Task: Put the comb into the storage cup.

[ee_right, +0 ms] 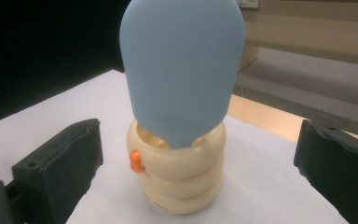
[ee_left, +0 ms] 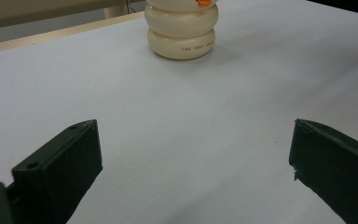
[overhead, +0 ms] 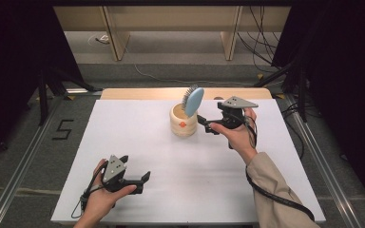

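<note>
In the high view, the blue hairbrush is seen standing head-up in the cream holder; the right gripper is held just beside the holder, fingers wide and empty, while the left gripper is kept well apart from it. In the left gripper view, wide empty fingers face the holder across bare bench. In the right gripper view, the brush is framed; the holder could be tipped if the brush were gripped off-centre.

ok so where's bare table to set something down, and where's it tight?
Bare: the white table left of the cream holder, and the middle strip between the left tongs and the holder. Also the near-right corner beside the sleeve. Tight: around the holder, where the blue brush leans out and the open right tongs sit beside it.
</note>
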Motion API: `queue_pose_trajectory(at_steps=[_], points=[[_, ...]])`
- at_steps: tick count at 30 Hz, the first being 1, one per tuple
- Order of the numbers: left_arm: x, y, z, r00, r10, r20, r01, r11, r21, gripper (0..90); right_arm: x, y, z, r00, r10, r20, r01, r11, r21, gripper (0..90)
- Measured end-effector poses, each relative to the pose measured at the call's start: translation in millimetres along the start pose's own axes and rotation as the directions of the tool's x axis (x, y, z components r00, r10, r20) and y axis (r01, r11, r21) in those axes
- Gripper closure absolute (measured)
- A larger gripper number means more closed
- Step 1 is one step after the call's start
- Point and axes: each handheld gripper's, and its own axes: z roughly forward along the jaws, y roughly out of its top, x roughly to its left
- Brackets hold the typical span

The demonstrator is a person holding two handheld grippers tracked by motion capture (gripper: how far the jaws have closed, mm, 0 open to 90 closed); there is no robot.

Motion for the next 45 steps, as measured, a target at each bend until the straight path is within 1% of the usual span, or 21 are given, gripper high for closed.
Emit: queue_pose_trajectory(at_steps=[3,11,20,25,31,45], points=[[0.5,-0.1,-0.1,1.0000,0.000,-0.001,0.000,1.0000,0.000,2.1,-1.2,-2.5,-3.8,1.0000,0.001,-0.006,-0.001,1.0000,0.000,2.0],[0.1,0.0,-0.1,1.0000,0.002,-0.002,-0.002,1.0000,0.000,2.0,-4.5,-10.3,-16.1,1.0000,0.003,-0.005,-0.003,1.0000,0.008,2.1],[0.8,-0.1,-0.2,1.0000,0.002,-0.005,-0.002,1.0000,0.001,2.0,-7.8,-22.4,-32.0,0.9999,0.008,-0.013,-0.007,0.9998,0.019,2.7],[0.9,-0.2,-0.2,1.0000,0.003,-0.007,-0.003,1.0000,0.001,2.0,-8.3,-29.7,-39.6,0.9994,0.013,-0.031,-0.012,0.9995,0.030,2.9],[1.2,-0.3,-0.3,1.0000,0.002,-0.008,-0.002,1.0000,0.001,2.0,-9.6,-37.3,-50.0,0.9994,0.019,-0.030,-0.018,0.9994,0.031,3.1],[2.8,-0.6,-0.4,0.9999,0.004,-0.016,-0.004,1.0000,-0.002,2.0,-10.8,-52.4,-74.5,0.9996,-0.008,-0.026,0.009,0.9991,0.042,3.9]])
